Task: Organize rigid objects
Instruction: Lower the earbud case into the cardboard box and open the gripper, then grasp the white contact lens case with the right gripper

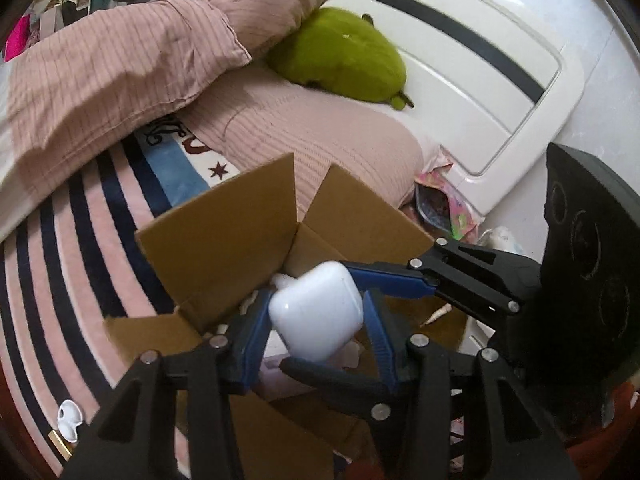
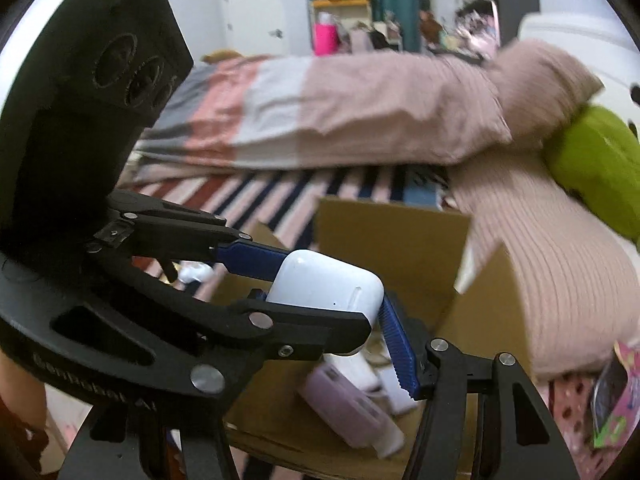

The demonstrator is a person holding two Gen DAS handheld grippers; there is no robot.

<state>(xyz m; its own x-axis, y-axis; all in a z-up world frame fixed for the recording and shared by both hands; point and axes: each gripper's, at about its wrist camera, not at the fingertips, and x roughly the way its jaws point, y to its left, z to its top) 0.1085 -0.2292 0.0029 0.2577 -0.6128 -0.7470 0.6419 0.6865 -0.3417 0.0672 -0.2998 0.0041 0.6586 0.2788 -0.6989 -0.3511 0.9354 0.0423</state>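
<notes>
Over cardboard box (image 1: 224, 220), glossy white earbud case (image 1: 316, 316).

My bed (image 1: 80, 264) wears a pink-and-navy striped blanket, and an open cardboard box (image 1: 224, 236) sits right on it. Behind the box lie two pink ribbed pillows (image 1: 328, 148), one overlapping the other, a green plush (image 1: 340, 56) against them. A small white dish (image 1: 69, 420) rests near the blanket's edge.

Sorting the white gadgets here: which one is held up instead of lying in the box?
The white earbud case, clamped in the left tool above the cardboard box. The other white pieces lie on the box floor beside a purple gadget.
</notes>
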